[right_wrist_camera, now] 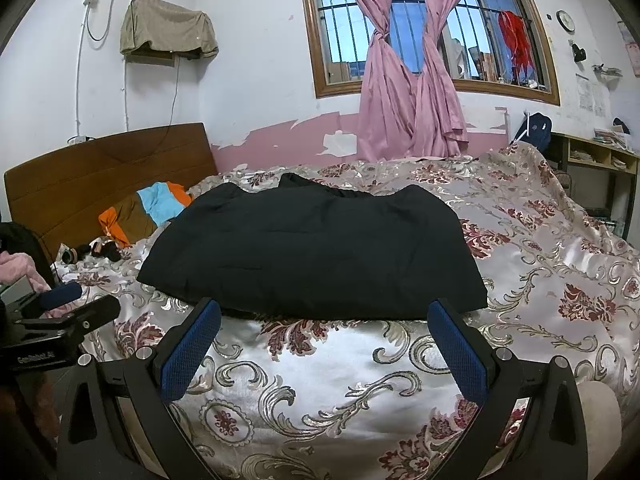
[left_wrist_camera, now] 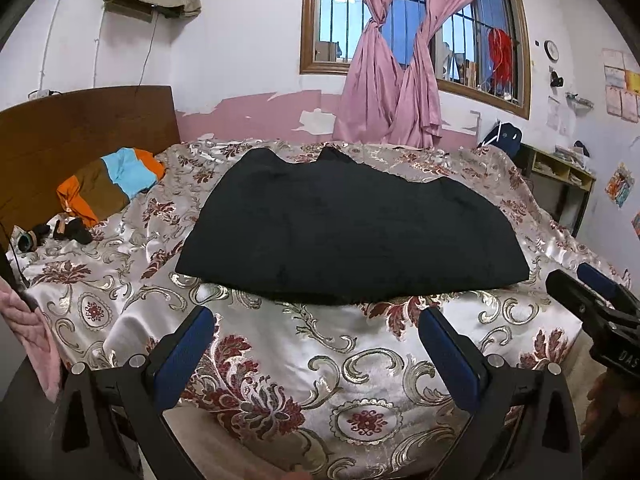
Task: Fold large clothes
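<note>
Ahead of the left gripper (left_wrist_camera: pixel 316 322), whose pads (left_wrist_camera: pixel 188 354) are blue on black fingers, lies a plain black garment (left_wrist_camera: pixel 348 224) on a silvery satin bedspread (left_wrist_camera: pixel 280 344) patterned with dark red flowers and gold scrolls. Far left, a folded cloth (left_wrist_camera: pixel 108 184) is orange, brown and sky blue; beyond, the curtains (left_wrist_camera: pixel 396 80) are pink.

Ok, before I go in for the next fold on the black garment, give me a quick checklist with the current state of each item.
1. Left gripper open and empty: ok.
2. Right gripper open and empty: ok.
3. Black garment lying flat on the bedspread, near edge facing both grippers: ok.
4. Both grippers short of that edge, not touching the cloth: ok.
5. Nothing lying on the garment; the orange and blue cloth sits apart by the headboard: ok.
6. How many layers are already folded: cannot tell.
</note>
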{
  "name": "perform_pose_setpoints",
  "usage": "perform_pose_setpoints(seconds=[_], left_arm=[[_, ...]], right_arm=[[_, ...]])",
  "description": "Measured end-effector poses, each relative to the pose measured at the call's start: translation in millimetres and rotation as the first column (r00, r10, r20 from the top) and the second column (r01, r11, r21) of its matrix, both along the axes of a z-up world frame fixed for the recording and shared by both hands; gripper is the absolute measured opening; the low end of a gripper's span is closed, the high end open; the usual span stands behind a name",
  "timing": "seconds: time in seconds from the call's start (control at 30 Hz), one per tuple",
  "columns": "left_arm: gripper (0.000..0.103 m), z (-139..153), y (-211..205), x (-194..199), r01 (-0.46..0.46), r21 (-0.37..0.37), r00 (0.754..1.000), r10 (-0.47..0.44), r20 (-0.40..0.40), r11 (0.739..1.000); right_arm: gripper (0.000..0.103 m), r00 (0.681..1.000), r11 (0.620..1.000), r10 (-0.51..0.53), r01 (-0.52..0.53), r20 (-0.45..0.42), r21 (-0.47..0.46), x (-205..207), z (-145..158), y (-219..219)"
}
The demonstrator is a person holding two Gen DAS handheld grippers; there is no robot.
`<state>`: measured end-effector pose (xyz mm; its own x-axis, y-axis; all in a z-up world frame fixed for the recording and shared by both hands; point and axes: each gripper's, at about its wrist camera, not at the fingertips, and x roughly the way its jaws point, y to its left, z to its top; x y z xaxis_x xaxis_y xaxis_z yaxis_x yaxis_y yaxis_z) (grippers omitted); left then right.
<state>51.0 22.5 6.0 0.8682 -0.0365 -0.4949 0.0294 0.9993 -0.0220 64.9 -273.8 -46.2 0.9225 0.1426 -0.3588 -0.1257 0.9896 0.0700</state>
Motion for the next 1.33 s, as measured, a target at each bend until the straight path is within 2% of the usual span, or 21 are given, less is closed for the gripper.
perform_pose_setpoints(seconds=[0.5, 1.33], left_arm=[[0.103, -4.0, 1.4, -0.4, -0.007, -0.017, 1.000, 0.007, -0.013, 1.000], [0.103, -8.0, -5.5, -1.5, -0.013, -0.002, 1.000, 0.013, -0.020, 1.000]], right_arm=[[0.101, 1.000, 1.000, 0.005, -0.005, -0.008, 0.004, 1.1, 0.4, -2.6], [0.101, 1.000, 1.000, 0.008, -0.008, -0.016, 0.003, 0.6, -3.6, -6.7]])
